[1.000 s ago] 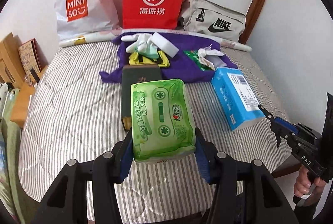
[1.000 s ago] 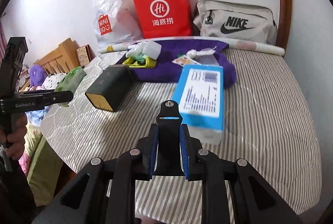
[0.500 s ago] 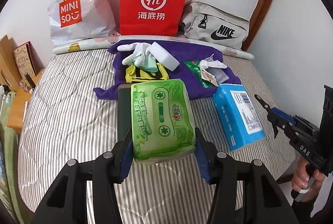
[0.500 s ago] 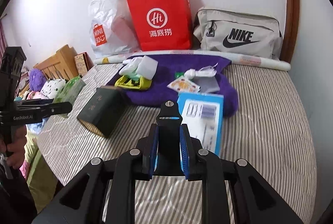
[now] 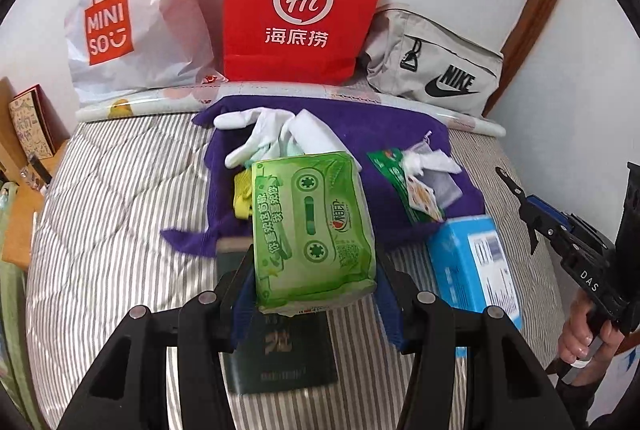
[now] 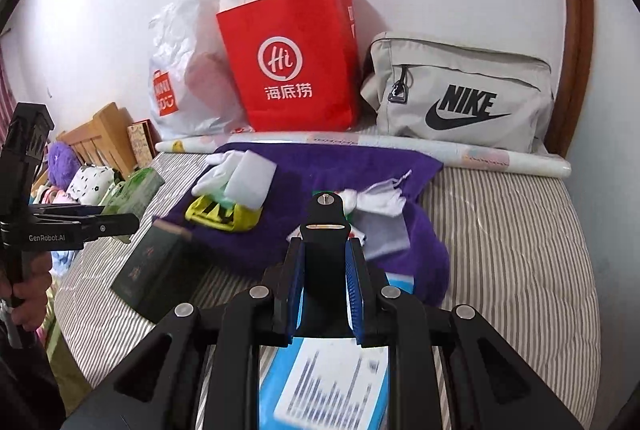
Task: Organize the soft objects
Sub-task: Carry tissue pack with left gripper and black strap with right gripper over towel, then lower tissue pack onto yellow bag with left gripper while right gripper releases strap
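My left gripper (image 5: 316,294) is shut on a green tissue pack (image 5: 312,230) and holds it above the striped bed, over a dark green box (image 5: 280,358). The pack also shows in the right wrist view (image 6: 136,190). My right gripper (image 6: 324,294) is shut on a black clip-like piece (image 6: 326,250) and hovers over a blue box (image 6: 332,386). A purple towel (image 5: 360,126) at the back of the bed carries white gloves (image 5: 260,130), a white sponge block (image 6: 252,178), a yellow item (image 6: 224,216) and small packets (image 5: 416,186).
A red paper bag (image 5: 300,2), a white Miniso bag (image 5: 120,26) and a grey Nike bag (image 5: 436,70) stand along the wall behind a rolled mat (image 6: 480,154). A wooden headboard (image 6: 104,138) and plush toys (image 6: 64,162) are at the left.
Both grippers have moved forward towards the wall. The green pack now hangs over the dark box and the towel's edge. The right gripper is now over the blue box.
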`<control>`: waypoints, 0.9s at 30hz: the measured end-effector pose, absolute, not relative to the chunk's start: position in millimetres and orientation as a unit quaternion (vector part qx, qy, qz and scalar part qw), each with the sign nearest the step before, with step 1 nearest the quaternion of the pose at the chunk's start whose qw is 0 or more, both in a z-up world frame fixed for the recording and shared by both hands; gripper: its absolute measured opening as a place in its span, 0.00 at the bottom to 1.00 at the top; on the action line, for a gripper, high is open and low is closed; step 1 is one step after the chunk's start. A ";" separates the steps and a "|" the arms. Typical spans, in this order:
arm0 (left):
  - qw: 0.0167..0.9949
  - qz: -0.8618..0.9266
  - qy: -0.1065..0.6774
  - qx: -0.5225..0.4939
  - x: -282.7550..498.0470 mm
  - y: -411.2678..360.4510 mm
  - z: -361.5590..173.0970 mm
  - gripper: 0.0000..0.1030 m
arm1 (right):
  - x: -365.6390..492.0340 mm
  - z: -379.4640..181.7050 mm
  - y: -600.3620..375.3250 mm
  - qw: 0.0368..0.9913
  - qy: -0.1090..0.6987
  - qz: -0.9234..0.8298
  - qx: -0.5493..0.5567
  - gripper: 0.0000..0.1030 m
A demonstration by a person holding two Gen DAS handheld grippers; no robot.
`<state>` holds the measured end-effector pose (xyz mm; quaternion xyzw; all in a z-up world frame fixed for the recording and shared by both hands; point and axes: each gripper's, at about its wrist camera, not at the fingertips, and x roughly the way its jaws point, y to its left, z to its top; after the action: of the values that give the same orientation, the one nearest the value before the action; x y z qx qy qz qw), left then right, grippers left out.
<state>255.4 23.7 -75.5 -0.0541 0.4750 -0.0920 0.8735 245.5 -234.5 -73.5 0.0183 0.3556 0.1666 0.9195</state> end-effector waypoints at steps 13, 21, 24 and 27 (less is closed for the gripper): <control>0.859 -0.072 0.504 -0.058 328.3 34.3 -98.0 0.50 | 327.3 -92.5 -220.4 0.909 0.386 0.157 -0.003 0.20; 0.850 -0.063 0.519 -0.066 362.3 33.8 -116.2 0.50 | 360.3 -109.9 -221.5 0.898 0.415 0.147 -0.010 0.20; 0.847 -0.058 0.525 -0.063 370.1 33.8 -124.6 0.50 | 369.9 -118.8 -220.3 0.893 0.427 0.143 -0.013 0.20; 0.842 -0.060 0.533 -0.059 375.9 30.2 -131.8 0.50 | 377.9 -127.5 -217.9 0.888 0.438 0.136 -0.024 0.20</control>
<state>375.9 30.2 -131.8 -0.0594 0.5327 -0.0600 0.8421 377.9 -217.9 -127.5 -0.0237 0.4376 0.1365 0.8884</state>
